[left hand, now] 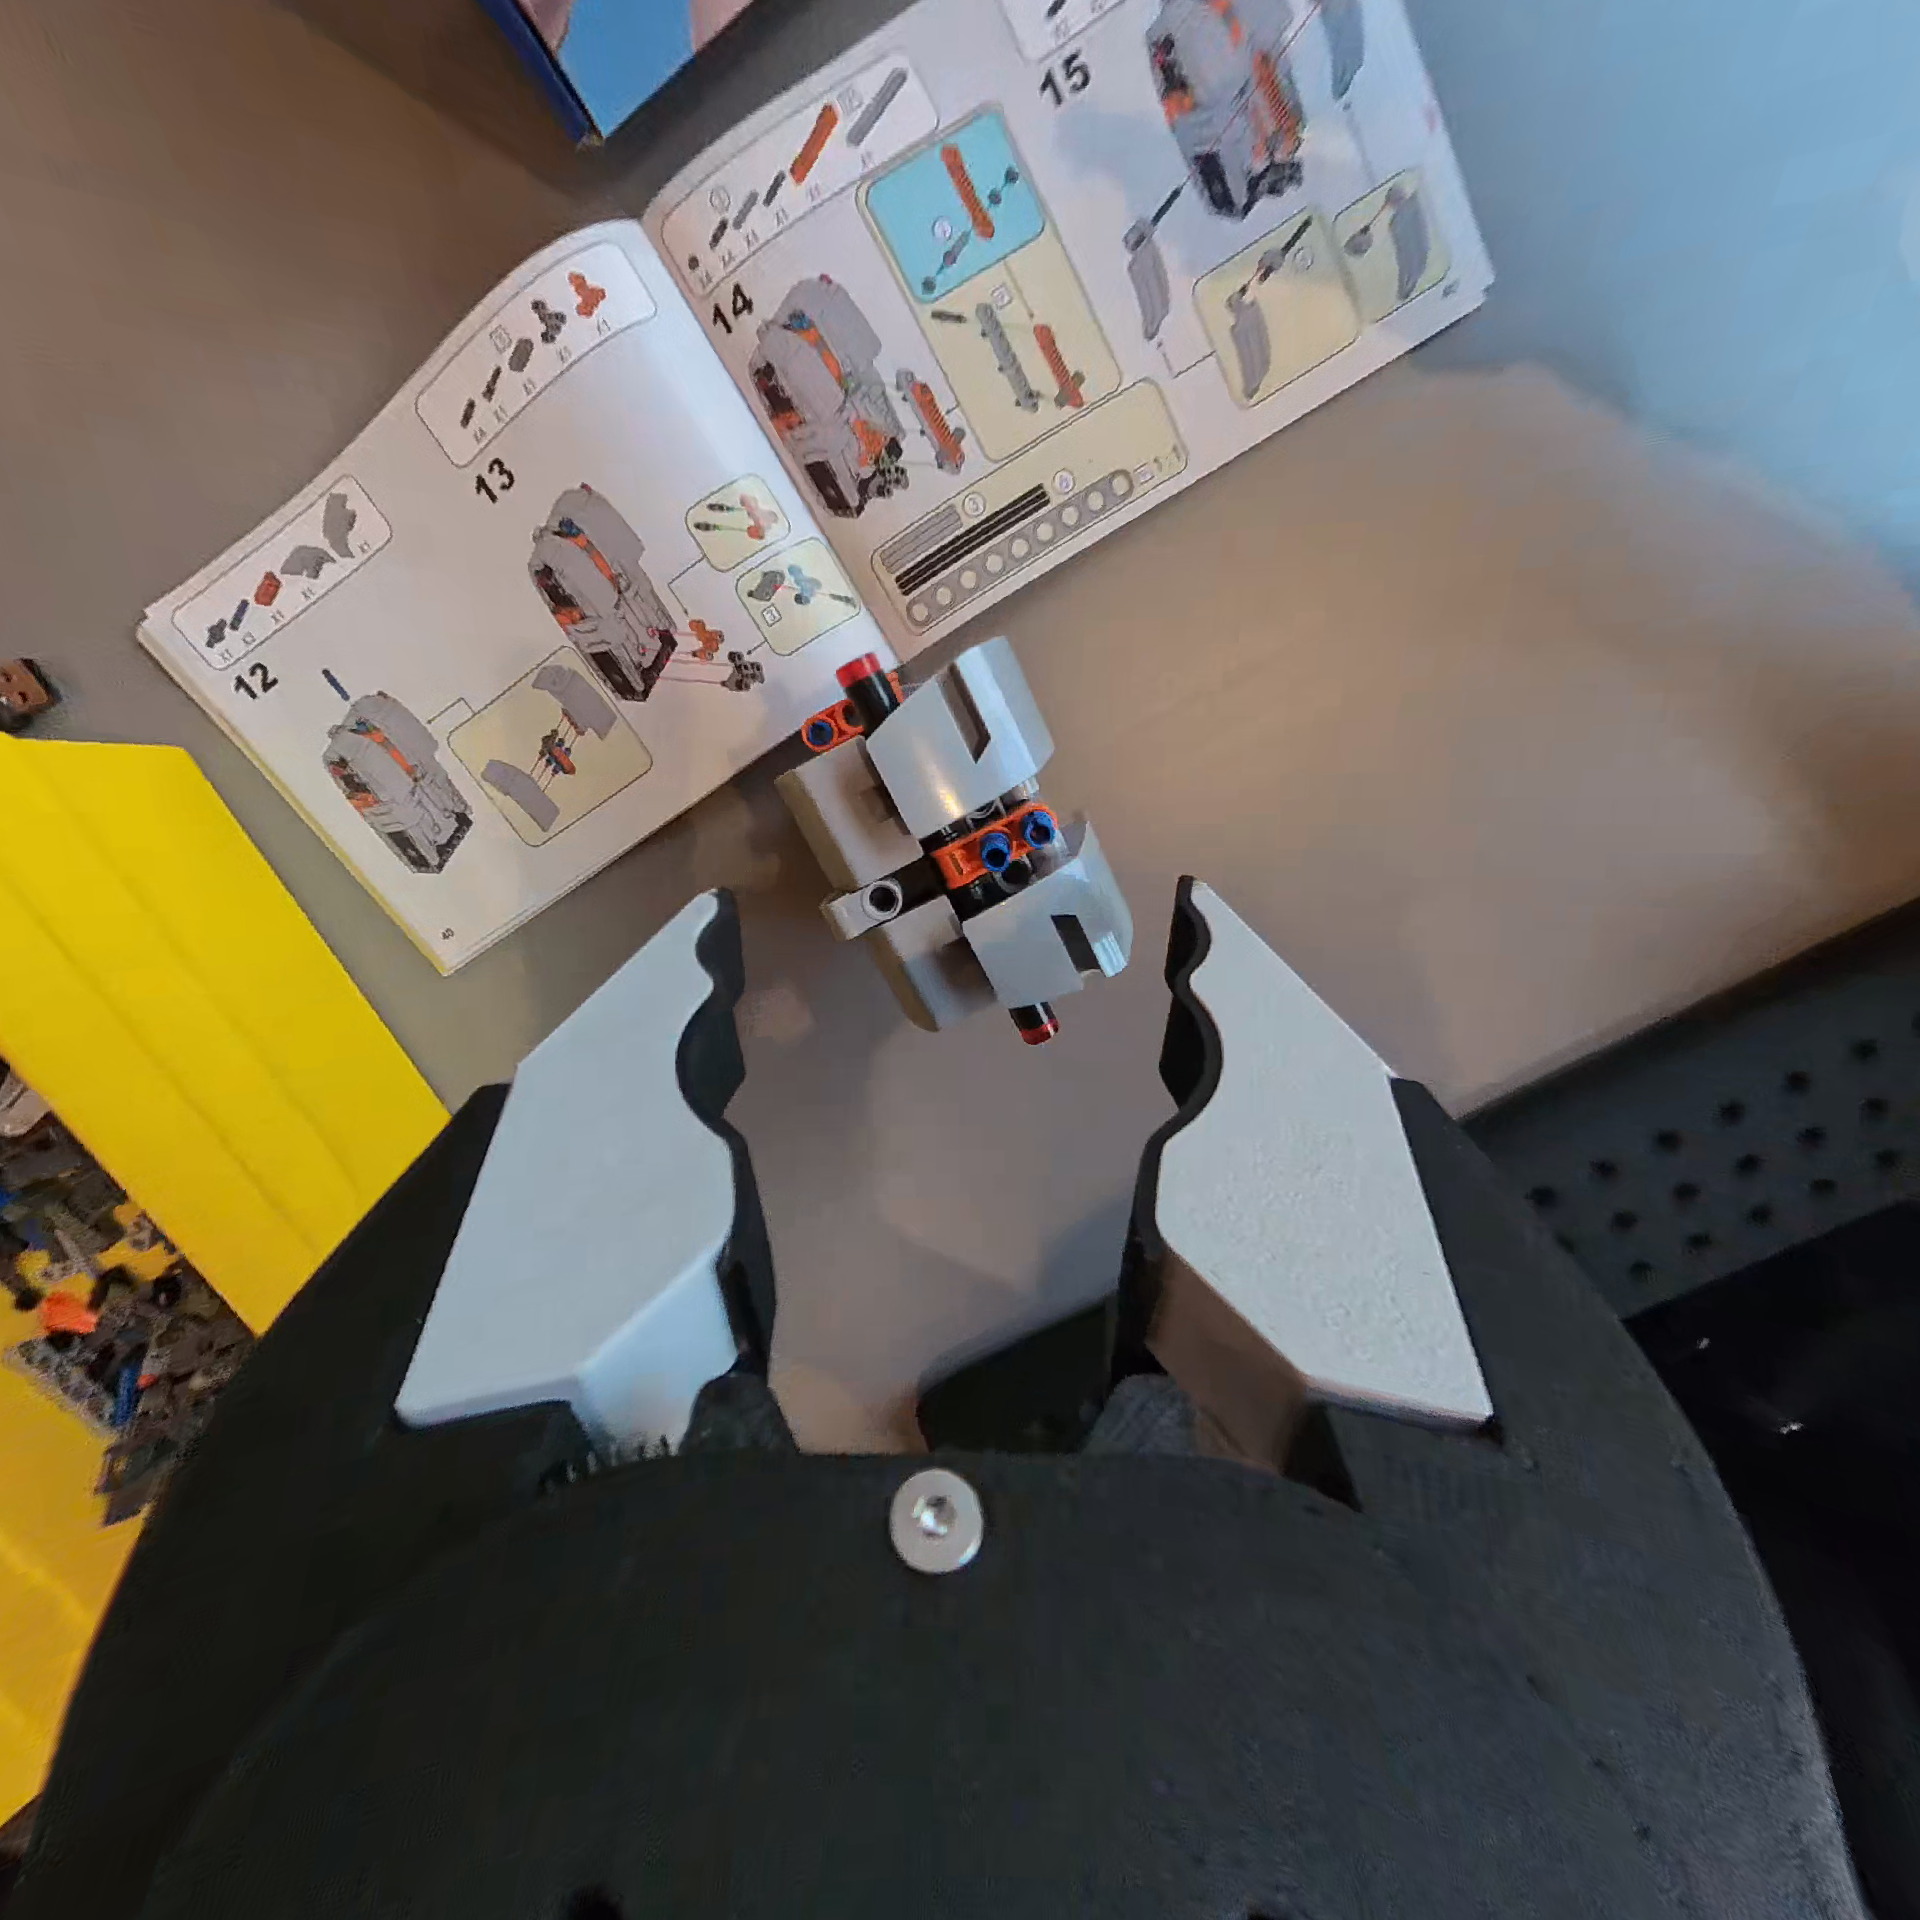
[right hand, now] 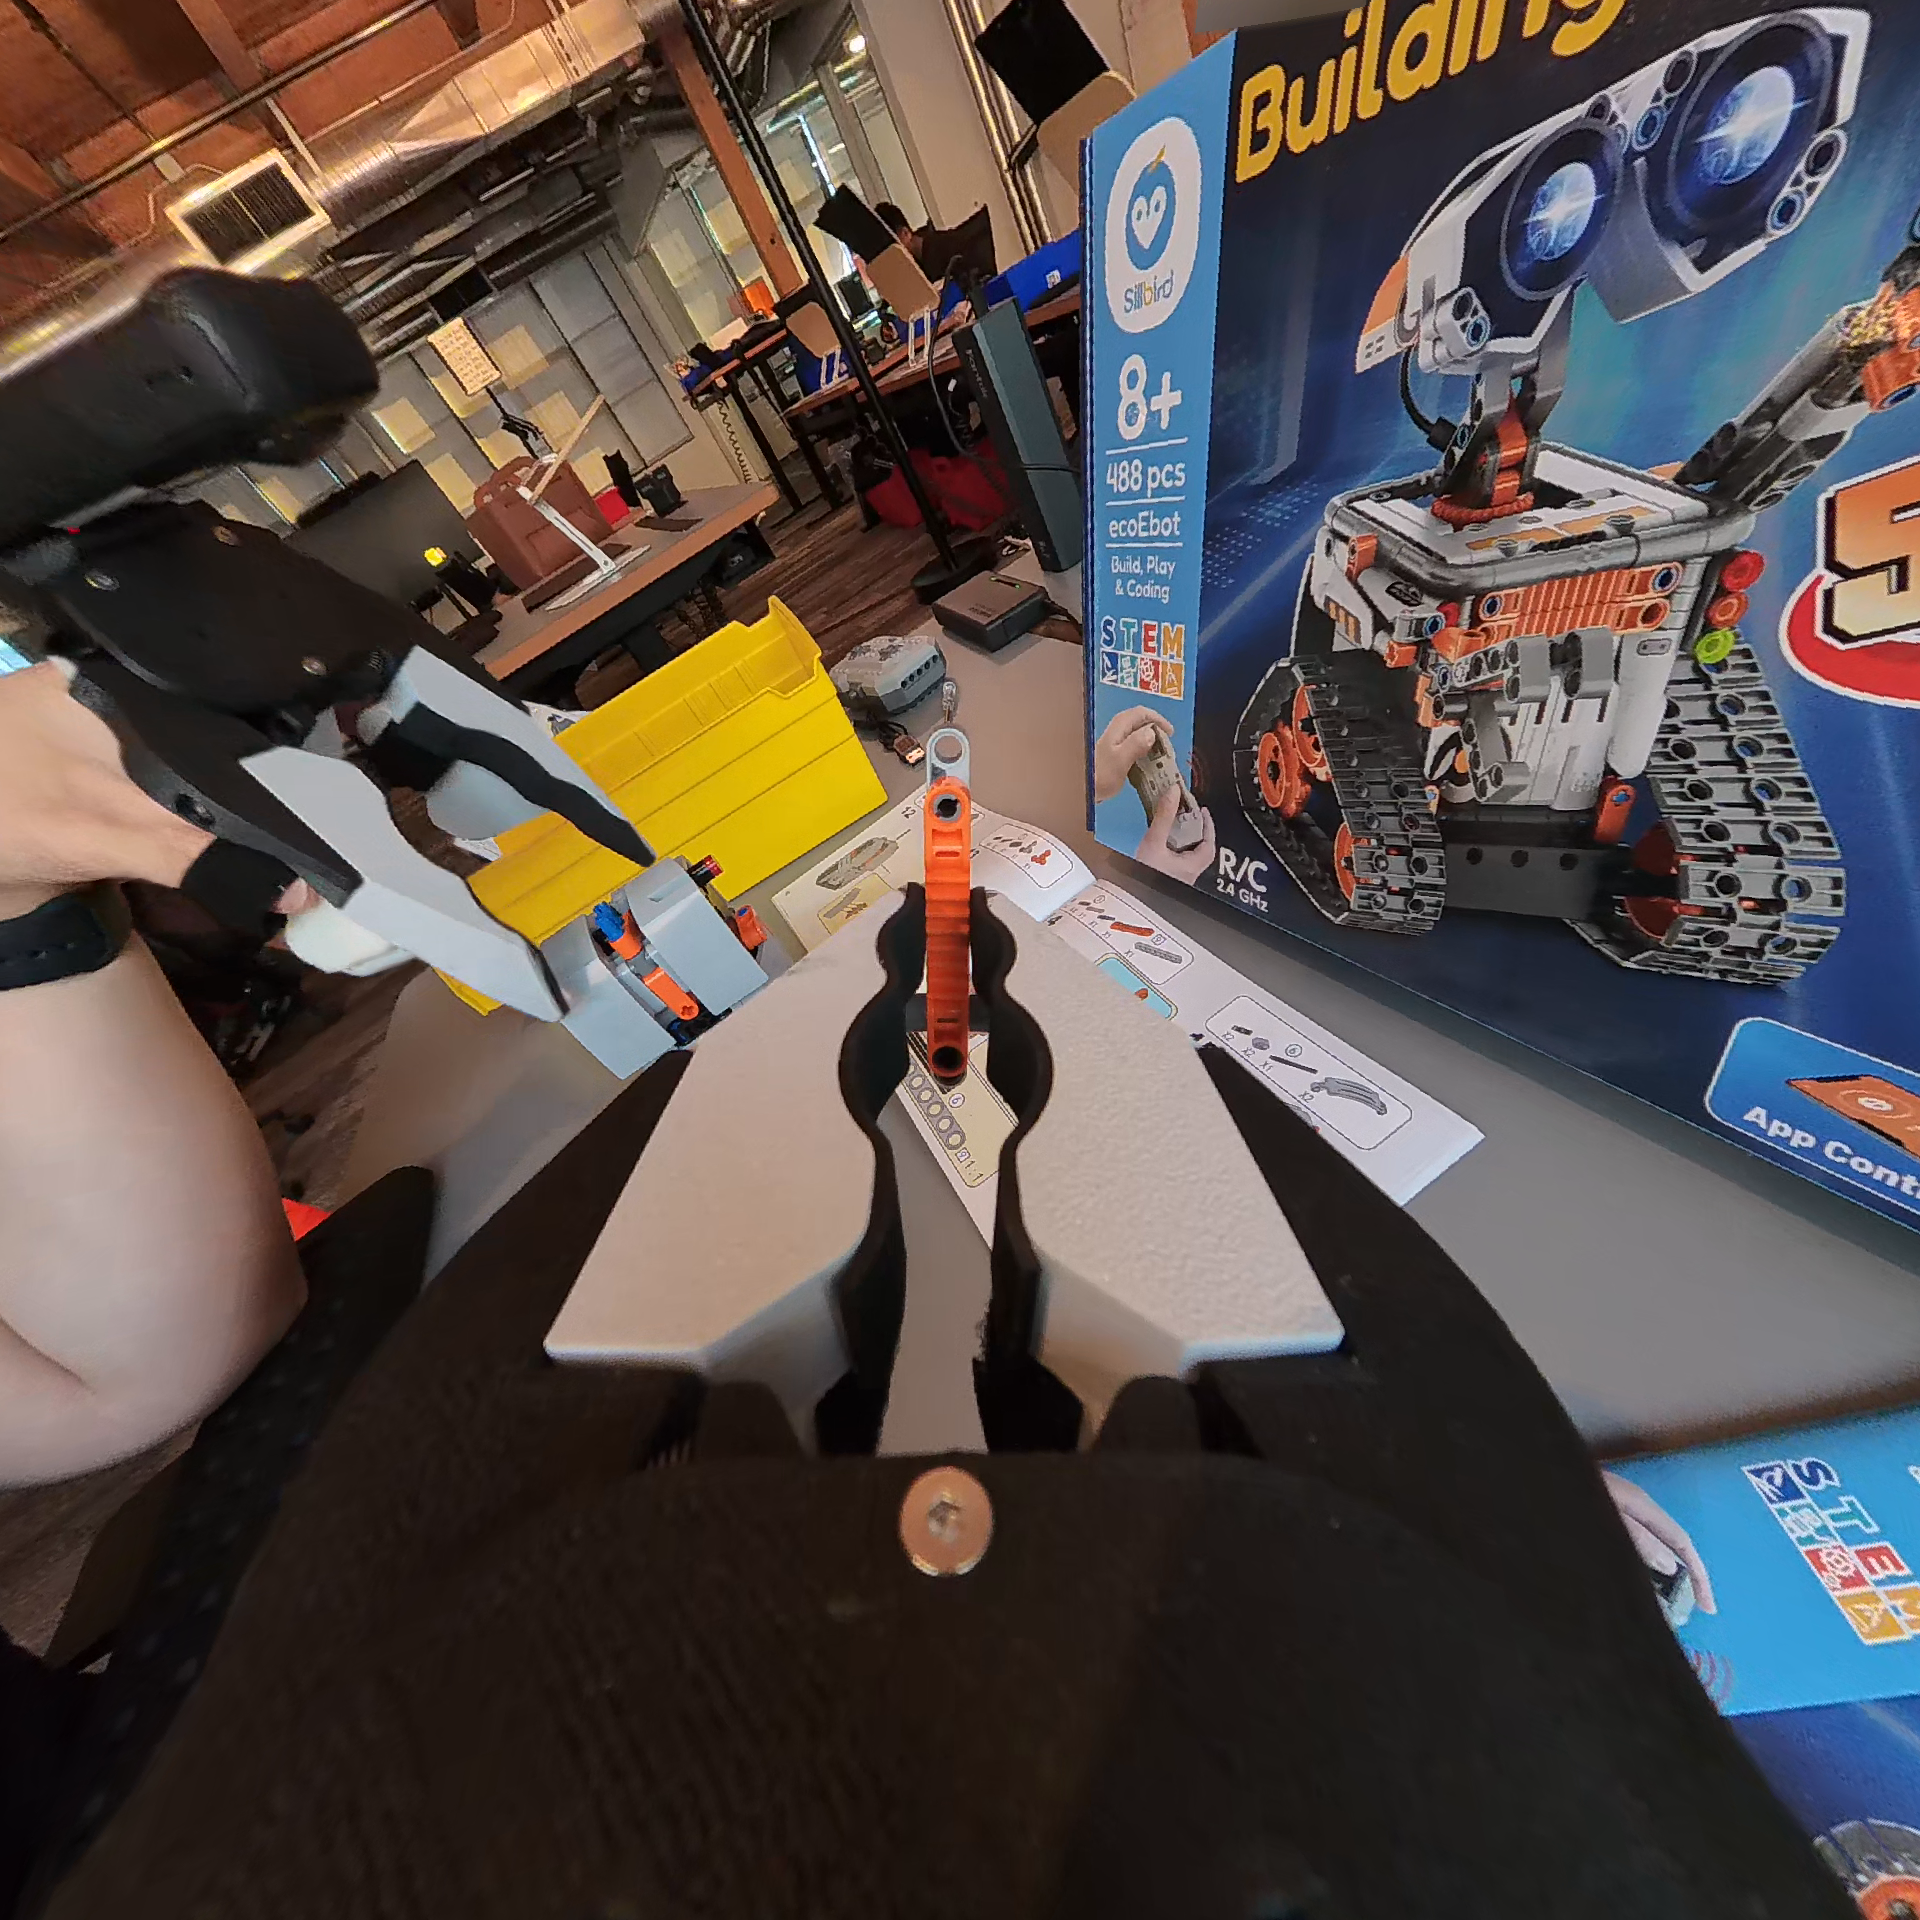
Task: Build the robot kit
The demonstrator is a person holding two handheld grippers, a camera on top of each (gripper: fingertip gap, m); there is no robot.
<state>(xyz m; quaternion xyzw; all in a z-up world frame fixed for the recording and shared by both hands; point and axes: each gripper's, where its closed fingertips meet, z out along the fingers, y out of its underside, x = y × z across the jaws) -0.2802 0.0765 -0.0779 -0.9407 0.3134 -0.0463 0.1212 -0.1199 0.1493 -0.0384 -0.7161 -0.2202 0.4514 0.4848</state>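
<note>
Right gripper [right hand: 948,966] fingers clamped on upright orange beam [right hand: 947,914], grey beam [right hand: 947,756] behind it, instruction booklet [right hand: 1247,1039] beneath

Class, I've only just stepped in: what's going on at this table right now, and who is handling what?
A person works two handheld grippers over a grey table. The right gripper is shut on an orange beam, with a grey beam showing behind its far end. The left gripper is open, hovering just short of a grey block assembly lying beside an open instruction booklet. A yellow bin and the kit's box stand nearby.
</note>
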